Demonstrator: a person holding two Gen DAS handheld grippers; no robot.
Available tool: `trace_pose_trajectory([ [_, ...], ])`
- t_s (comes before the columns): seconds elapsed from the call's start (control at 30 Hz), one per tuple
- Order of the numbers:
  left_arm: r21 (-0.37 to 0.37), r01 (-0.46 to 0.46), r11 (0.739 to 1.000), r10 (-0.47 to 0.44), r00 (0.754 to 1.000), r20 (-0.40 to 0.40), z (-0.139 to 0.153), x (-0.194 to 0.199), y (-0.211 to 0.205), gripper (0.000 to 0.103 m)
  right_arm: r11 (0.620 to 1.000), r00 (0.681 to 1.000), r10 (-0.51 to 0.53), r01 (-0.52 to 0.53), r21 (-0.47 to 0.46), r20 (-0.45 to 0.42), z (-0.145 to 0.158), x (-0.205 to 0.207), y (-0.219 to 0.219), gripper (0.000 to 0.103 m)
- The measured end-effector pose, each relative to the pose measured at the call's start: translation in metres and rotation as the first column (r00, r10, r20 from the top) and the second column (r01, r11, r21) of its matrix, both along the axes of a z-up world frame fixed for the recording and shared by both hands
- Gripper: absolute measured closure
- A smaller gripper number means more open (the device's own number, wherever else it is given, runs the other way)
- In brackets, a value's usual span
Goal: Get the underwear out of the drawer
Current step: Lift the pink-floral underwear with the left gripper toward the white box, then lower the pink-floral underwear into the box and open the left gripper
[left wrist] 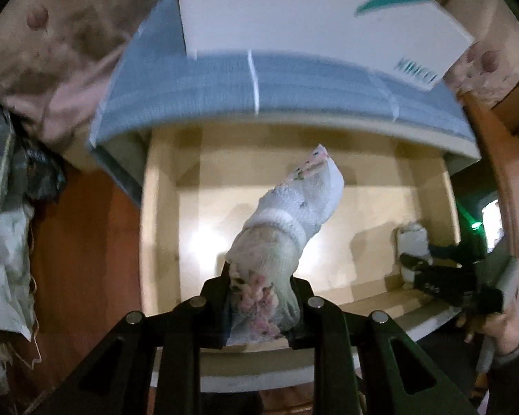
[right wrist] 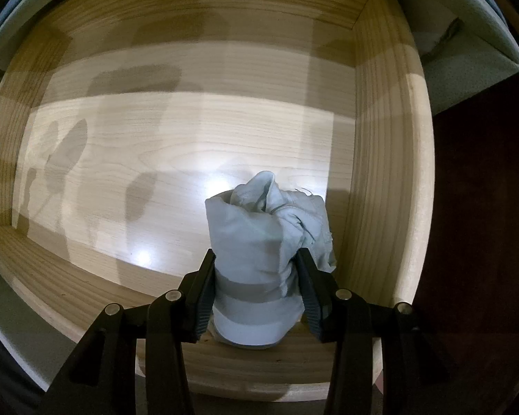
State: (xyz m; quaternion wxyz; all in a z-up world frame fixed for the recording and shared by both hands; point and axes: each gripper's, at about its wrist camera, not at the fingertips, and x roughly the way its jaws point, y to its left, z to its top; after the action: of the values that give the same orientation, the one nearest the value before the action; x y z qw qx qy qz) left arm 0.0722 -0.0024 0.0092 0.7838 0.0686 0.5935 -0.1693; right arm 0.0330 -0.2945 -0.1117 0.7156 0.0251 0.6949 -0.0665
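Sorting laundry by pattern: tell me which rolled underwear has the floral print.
The floral underwear, clamped in the left gripper above the drawer. It shows pink flowers and a white waistband; the plain grey underwear in the right gripper has no print.

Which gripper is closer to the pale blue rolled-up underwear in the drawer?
Right. The right gripper is clamped around the pale blue underwear in the drawer. The left gripper holds the floral underwear instead, off to the side.

Count at drawer
One open drawer [left wrist: 162, 207]; two rolled underwear: one floral [left wrist: 280, 242], one grey [right wrist: 263, 242]; two grippers; one white box [left wrist: 294, 10].
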Motion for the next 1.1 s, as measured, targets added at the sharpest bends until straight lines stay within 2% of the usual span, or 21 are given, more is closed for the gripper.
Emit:
trace_pose_trajectory([
  [0.13, -0.044, 0.008, 0.999, -0.003, 0.995, 0.095, 0.04, -0.001, 0.002, 0.081, 1.0, 1.0, 0.0, 0.0, 0.0, 0.0, -0.001, 0.0, 0.0, 0.062],
  [0.27, -0.08, 0.003, 0.997, 0.014, 0.977, 0.212, 0.087, 0.003, 0.007, 0.081, 1.0, 1.0, 0.0, 0.0, 0.0, -0.001, -0.001, 0.001, 0.0, 0.061],
  [0.47, -0.093, -0.005, 0.996, 0.04, 0.927, 0.373, 0.151, 0.016, 0.009, 0.081, 1.0, 1.0, 0.001, -0.001, 0.0, -0.001, -0.003, 0.001, 0.002, 0.061],
  [0.63, -0.095, 0.004, 0.995, 0.04, 0.888, 0.459, 0.187, 0.034, 0.001, 0.081, 1.0, 1.0, 0.0, 0.0, -0.001, -0.002, -0.004, 0.001, 0.002, 0.061],
  [0.87, -0.095, 0.022, 0.995, 0.031, 0.849, 0.528, 0.206, 0.065, -0.021, 0.081, 1.0, 1.0, -0.002, 0.002, -0.002, -0.001, -0.003, 0.002, 0.002, 0.061],
  [1.1, -0.057, 0.012, 0.998, 0.019, 0.85, 0.526, 0.199, 0.101, -0.043, 0.081, 1.0, 1.0, -0.012, 0.012, -0.002, 0.004, -0.009, 0.0, 0.004, 0.062],
])
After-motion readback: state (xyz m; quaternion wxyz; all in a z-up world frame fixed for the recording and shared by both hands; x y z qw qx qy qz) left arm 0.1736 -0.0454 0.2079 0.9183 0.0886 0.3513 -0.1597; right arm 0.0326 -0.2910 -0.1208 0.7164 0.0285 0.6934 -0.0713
